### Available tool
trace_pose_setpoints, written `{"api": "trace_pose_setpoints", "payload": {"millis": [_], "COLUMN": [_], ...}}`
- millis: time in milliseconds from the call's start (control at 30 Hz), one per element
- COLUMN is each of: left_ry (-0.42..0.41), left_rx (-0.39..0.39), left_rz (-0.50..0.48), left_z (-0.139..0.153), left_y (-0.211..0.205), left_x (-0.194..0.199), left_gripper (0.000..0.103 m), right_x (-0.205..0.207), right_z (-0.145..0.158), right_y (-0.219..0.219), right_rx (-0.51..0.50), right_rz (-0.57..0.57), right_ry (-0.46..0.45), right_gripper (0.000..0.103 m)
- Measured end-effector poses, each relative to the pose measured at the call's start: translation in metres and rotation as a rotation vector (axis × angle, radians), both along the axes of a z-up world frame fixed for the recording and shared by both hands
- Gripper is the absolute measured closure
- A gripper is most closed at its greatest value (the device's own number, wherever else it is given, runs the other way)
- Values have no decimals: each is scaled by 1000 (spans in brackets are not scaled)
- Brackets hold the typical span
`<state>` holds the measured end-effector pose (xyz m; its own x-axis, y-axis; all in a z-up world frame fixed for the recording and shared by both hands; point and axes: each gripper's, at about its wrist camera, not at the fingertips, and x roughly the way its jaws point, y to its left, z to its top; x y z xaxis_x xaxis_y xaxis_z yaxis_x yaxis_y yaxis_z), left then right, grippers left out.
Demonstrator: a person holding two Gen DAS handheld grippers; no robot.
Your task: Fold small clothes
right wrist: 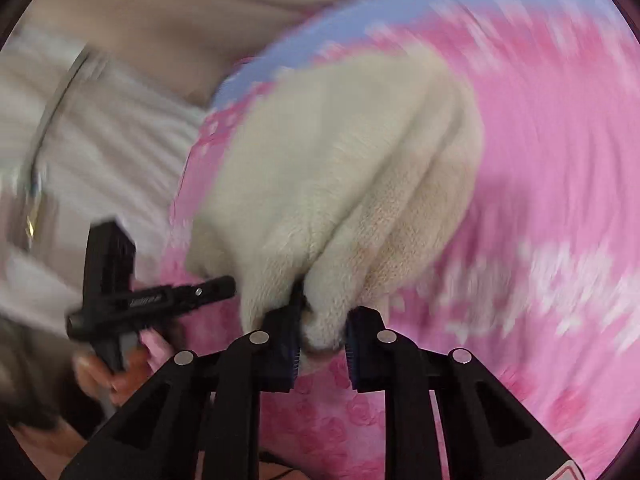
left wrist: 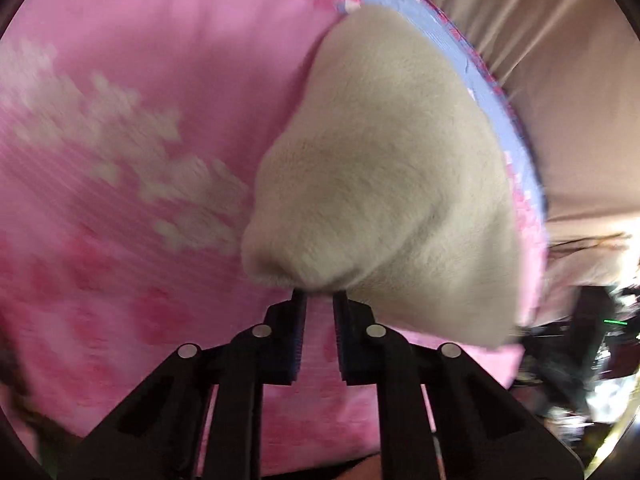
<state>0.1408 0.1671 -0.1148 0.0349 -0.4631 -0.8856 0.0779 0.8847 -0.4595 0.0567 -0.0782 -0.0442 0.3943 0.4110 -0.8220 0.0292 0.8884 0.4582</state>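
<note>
A cream fleece garment (left wrist: 380,180) lies bunched on a pink flowered blanket (left wrist: 120,100). My left gripper (left wrist: 320,296) is shut on its near corner, and the cloth bulges up from the fingertips. In the right wrist view the same cream garment (right wrist: 340,160) rises in thick folds from my right gripper (right wrist: 323,336), which is shut on a fold, with cloth filling the gap between the pads. The left tool's black frame (right wrist: 112,280) shows at the left of that view, held by a person's hand (right wrist: 100,372). Both views are blurred.
The pink blanket (right wrist: 560,160) has a pale blue border (left wrist: 440,48) along its far edge. Beyond the edge hangs beige pleated fabric (left wrist: 560,60). Dark clutter (left wrist: 580,340) sits off the blanket's right side in the left wrist view.
</note>
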Motion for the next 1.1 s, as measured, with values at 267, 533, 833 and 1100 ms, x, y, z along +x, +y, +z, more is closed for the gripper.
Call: {"api": "trace_pose_setpoints", "payload": {"millis": [267, 533, 833, 1100], "left_ry": [-262, -538, -643, -631], "left_rx": [173, 295, 361, 374], "left_rz": [-88, -115, -137, -142], "left_z": [52, 106, 112, 104], "left_y": [-18, -52, -70, -60], "left_x": [-38, -64, -71, -79], "left_gripper": [49, 12, 10, 10], "right_x": [-27, -47, -66, -75], "right_z": [-19, 72, 68, 57], "right_y": [-14, 4, 33, 42], "right_rx": [-168, -423, -485, -457], "right_rz": [-162, -323, -333, -375], "right_ry": [106, -147, -172, -149], "right_gripper": [66, 31, 27, 27]}}
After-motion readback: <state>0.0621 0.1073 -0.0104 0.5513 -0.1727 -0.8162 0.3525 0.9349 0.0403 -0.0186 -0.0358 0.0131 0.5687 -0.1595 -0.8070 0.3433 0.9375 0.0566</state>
